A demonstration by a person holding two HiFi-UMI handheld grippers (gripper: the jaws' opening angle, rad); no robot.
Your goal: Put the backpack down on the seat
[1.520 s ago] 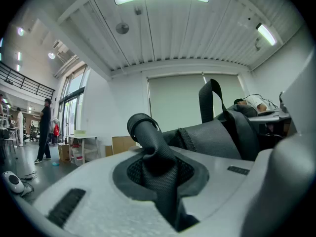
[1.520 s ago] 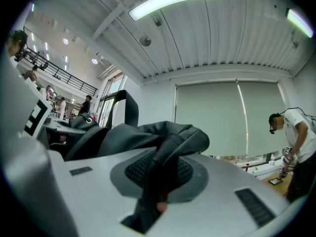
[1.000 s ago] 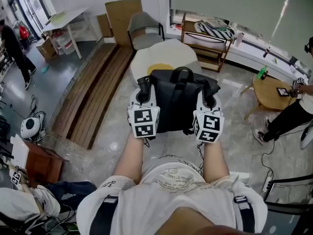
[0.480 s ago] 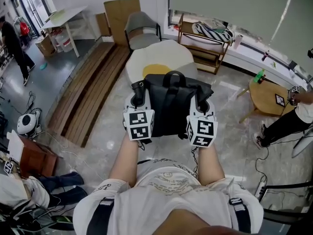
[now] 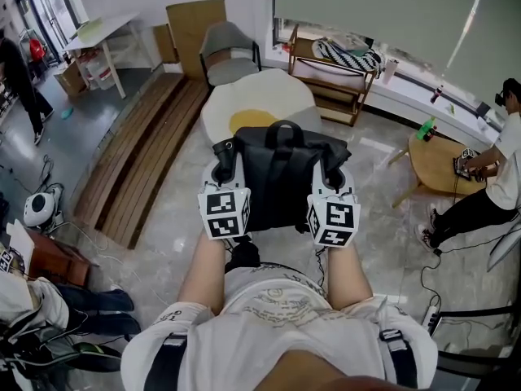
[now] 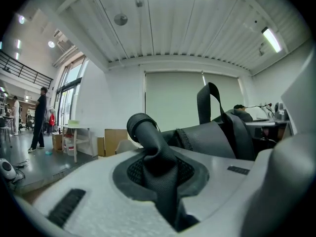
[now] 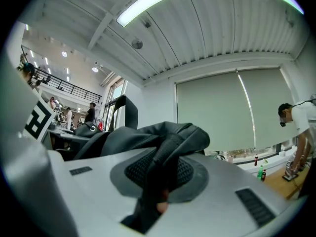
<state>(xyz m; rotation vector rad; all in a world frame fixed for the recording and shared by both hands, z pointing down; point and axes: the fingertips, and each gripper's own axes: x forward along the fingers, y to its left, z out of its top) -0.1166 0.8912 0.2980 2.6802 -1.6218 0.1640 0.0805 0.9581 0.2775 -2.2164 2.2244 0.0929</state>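
1. Backpack (image 5: 281,177) is hanging in the air between both grippers, short of the egg-shaped seat (image 5: 269,96).
2. Left gripper (image 5: 223,163) and right gripper (image 5: 330,168) fingers are each pinching a fabric fold at its upper corners.
3. It's looking soft and floppy, probably fairly heavy. Fabric is bunching in the grip, so top handle (image 5: 285,129) is probably offering the sturdier hold.

The left hand-held gripper (image 6: 165,184) clamps a black backpack strap (image 6: 148,139) between its jaws, the backpack (image 6: 212,138) bulging just beyond.

The egg-shaped seat (image 5: 273,96) lies open ahead, hemmed by a grey chair (image 5: 228,54) behind, a shelf (image 5: 335,88) right and planks (image 5: 146,161) left.
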